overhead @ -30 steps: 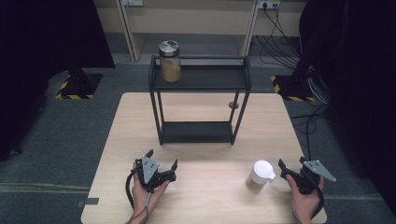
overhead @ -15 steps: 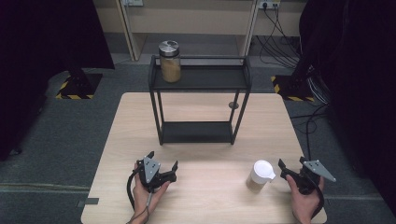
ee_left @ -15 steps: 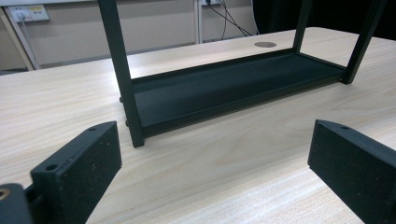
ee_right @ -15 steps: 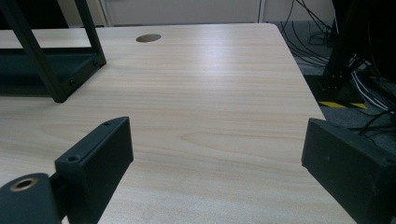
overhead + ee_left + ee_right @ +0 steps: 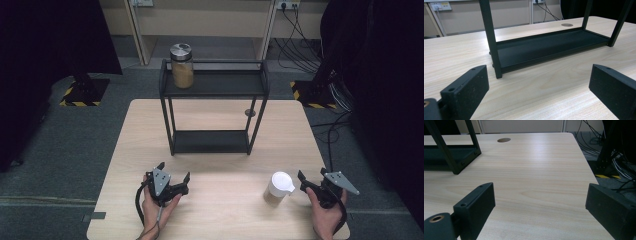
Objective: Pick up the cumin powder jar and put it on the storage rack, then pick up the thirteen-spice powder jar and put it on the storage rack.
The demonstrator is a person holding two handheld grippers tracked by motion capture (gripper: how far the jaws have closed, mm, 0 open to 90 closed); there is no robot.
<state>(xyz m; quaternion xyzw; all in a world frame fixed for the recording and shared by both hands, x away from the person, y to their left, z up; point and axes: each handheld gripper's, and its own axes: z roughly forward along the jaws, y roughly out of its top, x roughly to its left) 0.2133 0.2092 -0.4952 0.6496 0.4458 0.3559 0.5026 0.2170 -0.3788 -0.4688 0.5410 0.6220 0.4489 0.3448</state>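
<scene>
Left gripper (image 5: 174, 172): held in the left hand (image 5: 155, 207) near the table's front left; jaws spread wide, nothing gripped between them.
Right gripper (image 5: 312, 181): held in the right hand (image 5: 325, 215) at the front right; jaws parted, nothing clasped.
White-lidded cup (image 5: 278, 188): stood upright on the table (image 5: 220, 220), just beside the right gripper's tips, untouched.
Black shelf rack (image 5: 213, 85): placed on the far half of the table, its lower tray (image 5: 549, 47) seen ahead of the left gripper.
Glass jar (image 5: 182, 65): set upright at the left end of the rack's top shelf; metal lid fitted, tan contents seen.
Cable hole (image 5: 504, 140): found in the tabletop beside the rack's right leg.
</scene>
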